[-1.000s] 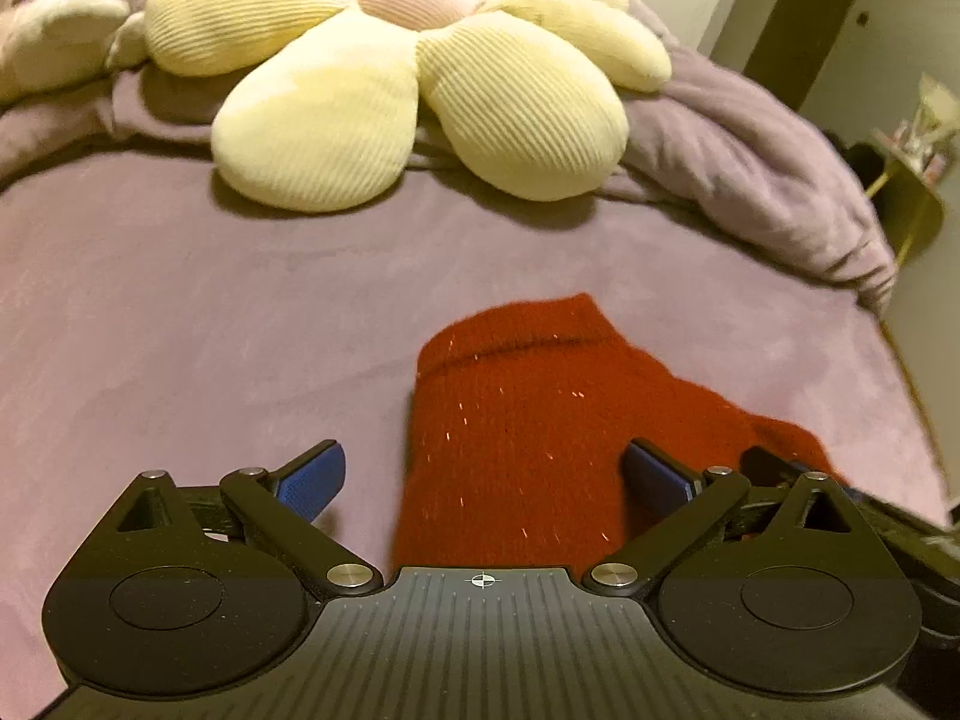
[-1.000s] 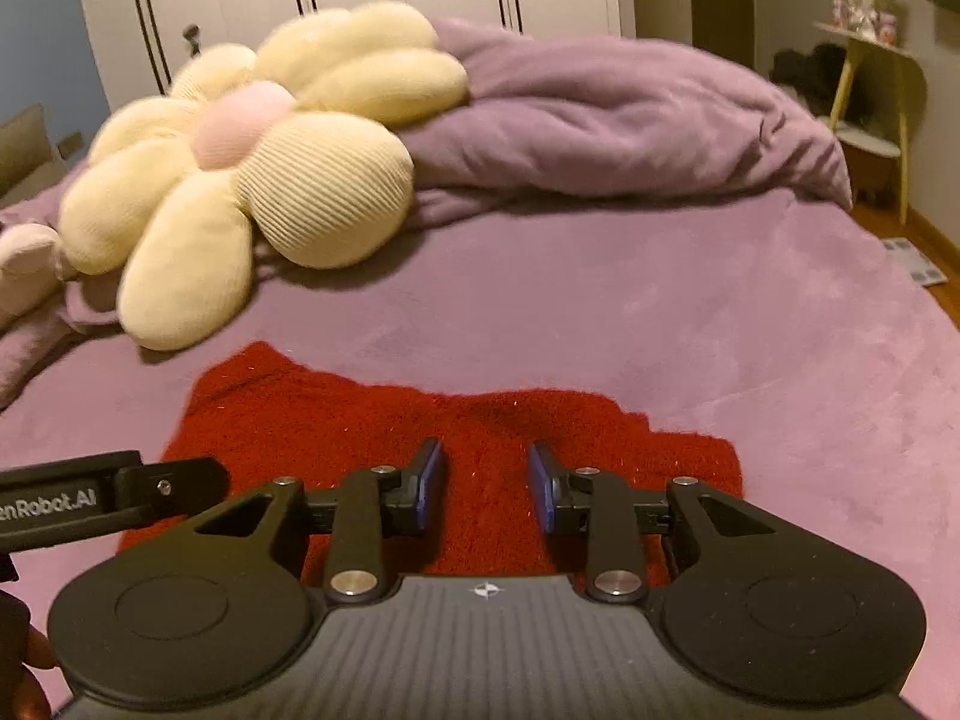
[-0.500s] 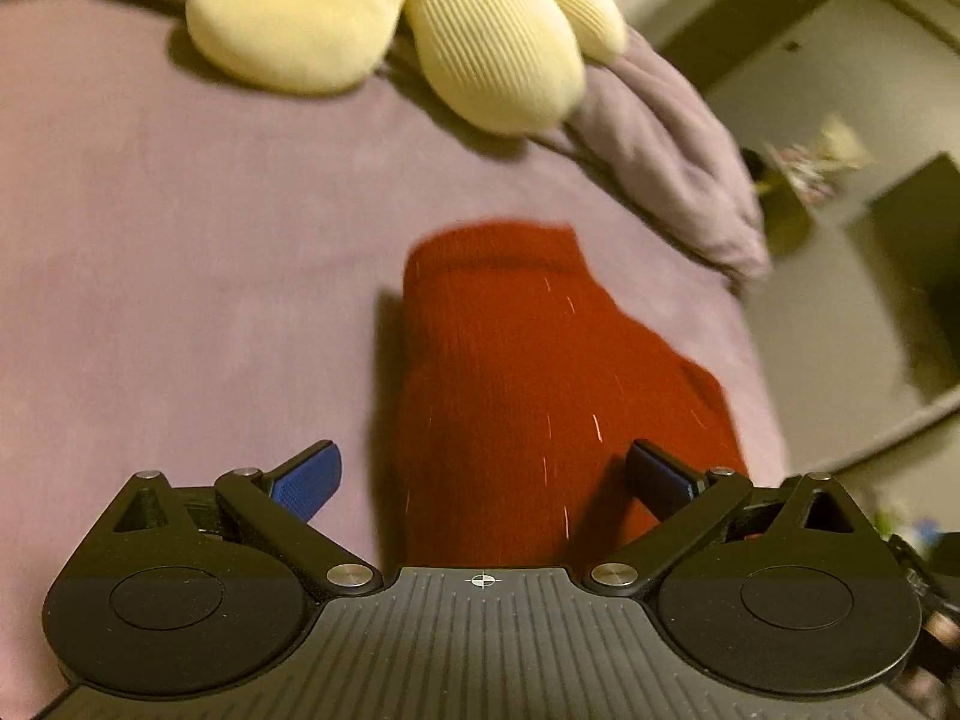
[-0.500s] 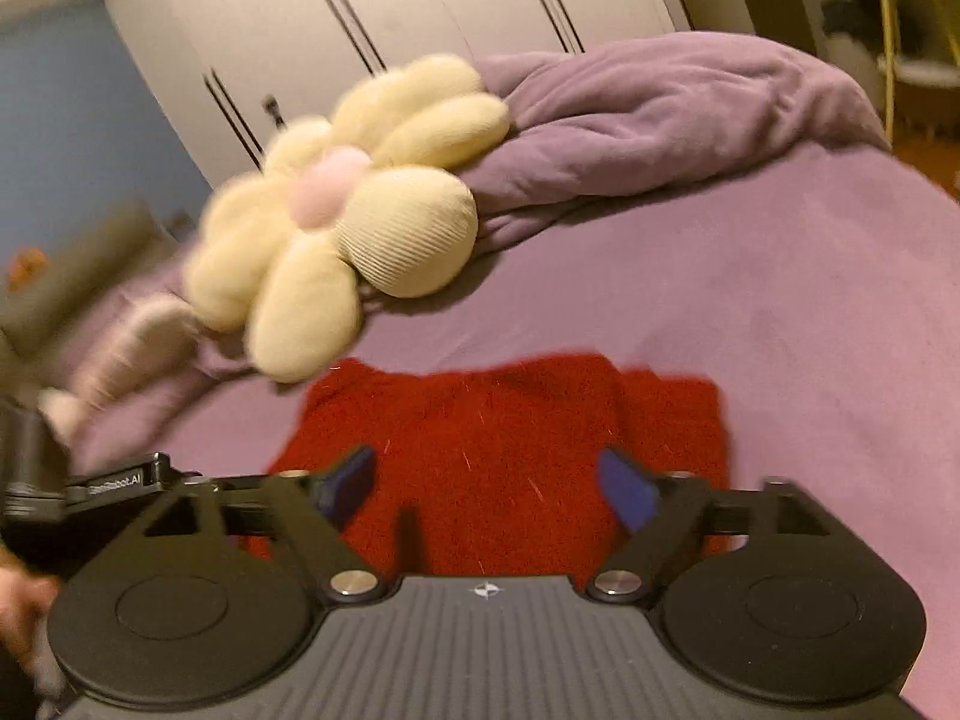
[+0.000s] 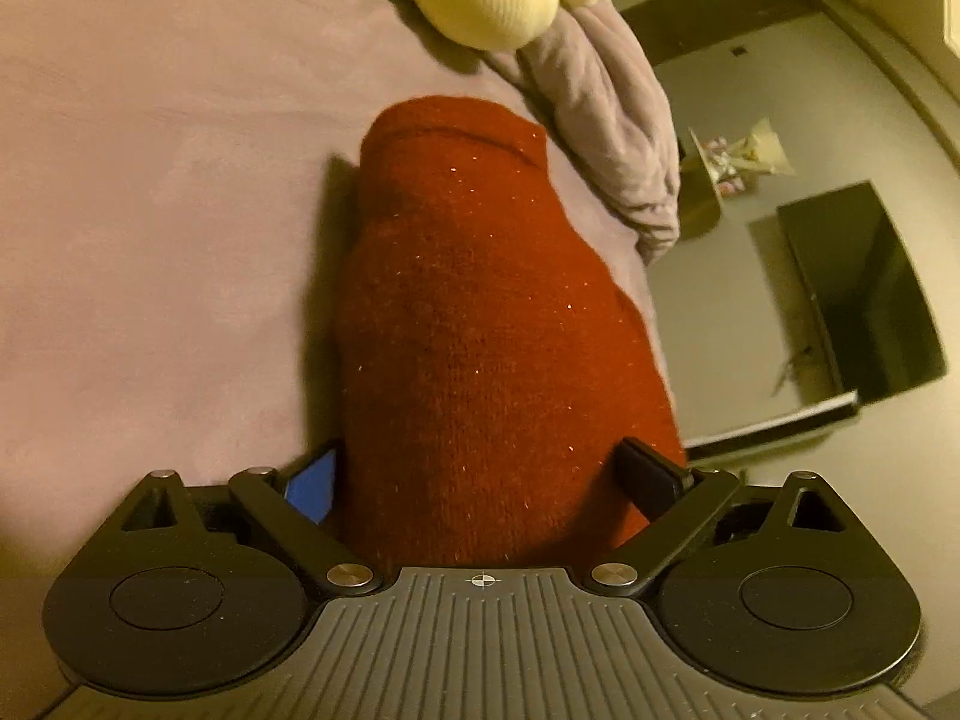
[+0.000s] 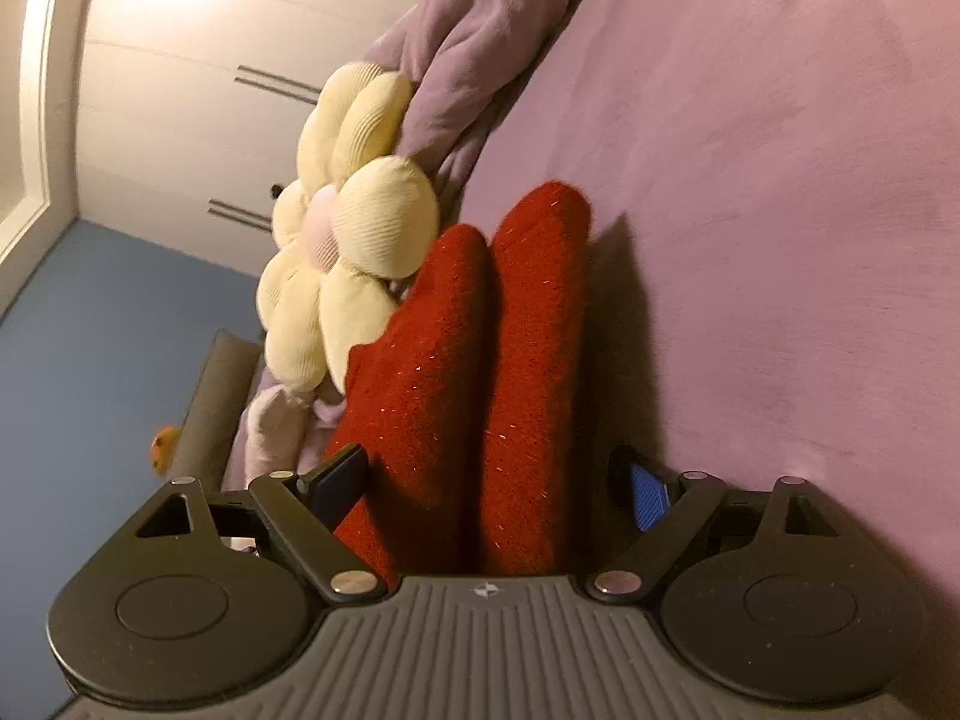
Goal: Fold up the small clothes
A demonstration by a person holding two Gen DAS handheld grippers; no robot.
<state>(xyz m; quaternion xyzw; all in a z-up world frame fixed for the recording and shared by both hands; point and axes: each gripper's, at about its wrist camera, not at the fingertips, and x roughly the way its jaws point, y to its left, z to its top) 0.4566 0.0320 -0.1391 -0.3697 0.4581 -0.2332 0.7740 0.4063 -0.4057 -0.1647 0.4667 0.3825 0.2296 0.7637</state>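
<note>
Bedroom things around the bed

A purple bedspread (image 6: 780, 180) covers the bed, with a bunched purple blanket (image 6: 480, 48) at its far end and a cream flower-shaped cushion (image 6: 354, 240) with a pink centre lying against it. White wardrobe doors (image 6: 180, 90) stand behind above a blue wall (image 6: 90, 330). A dark box (image 5: 864, 294), perhaps a bin, sits on the floor beside the bed.

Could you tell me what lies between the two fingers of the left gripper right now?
The red knitted garment fills the gap of the left gripper in the left wrist view; its jaws stand wide open around it.
</note>
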